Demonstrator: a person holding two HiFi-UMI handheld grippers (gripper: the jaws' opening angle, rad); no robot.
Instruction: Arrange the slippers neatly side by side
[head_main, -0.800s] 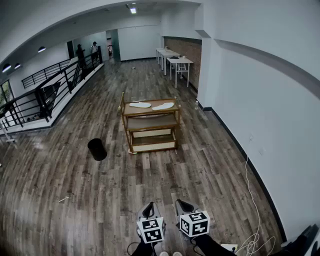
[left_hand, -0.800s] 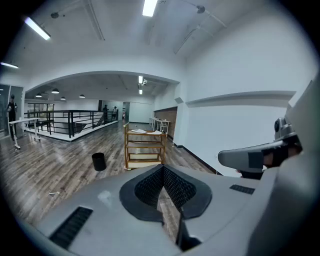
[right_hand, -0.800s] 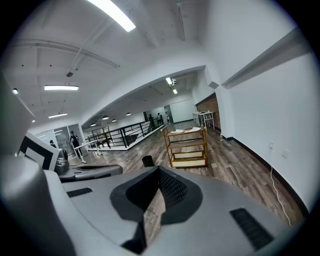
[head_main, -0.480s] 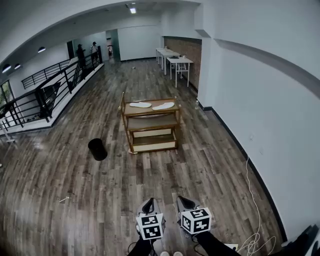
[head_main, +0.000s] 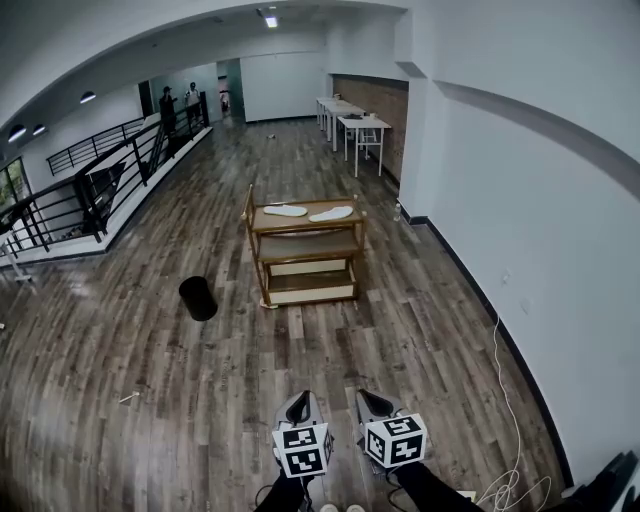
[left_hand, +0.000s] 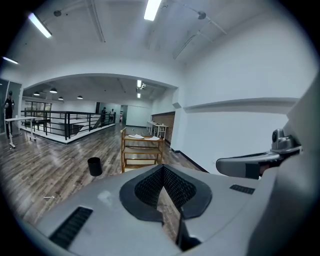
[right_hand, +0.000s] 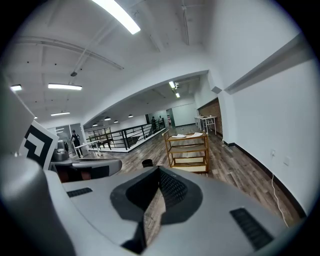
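A long hall with a dark plank floor (head_main: 200, 380) is stretching away between a white wall and a black railing (head_main: 95, 190). Well ahead of the person a wooden cart (head_main: 305, 262) is standing, and the two white slippers are lying on its top shelf. The left slipper (head_main: 285, 210) is lying toward the left edge and the right slipper (head_main: 332, 213) toward the right edge. They are lying apart at different angles, not yet paired. A black bin (head_main: 198, 297) is sitting on the floor to the left of the cart.

The left gripper (head_main: 299, 405) and the right gripper (head_main: 372, 404) are hanging low in front of the person, side by side. The jaws of both are pressing together with nothing between them.

By my reading, the approach is the step in hand. The next move is calling for closing on the cart and opening one pair of jaws around a slipper.

Only the head view is showing the marker cubes and a cable (head_main: 505, 400) by the wall. The gripper views are showing the closed jaws head-on and the ceiling lights, and each is catching its neighbour at one side.
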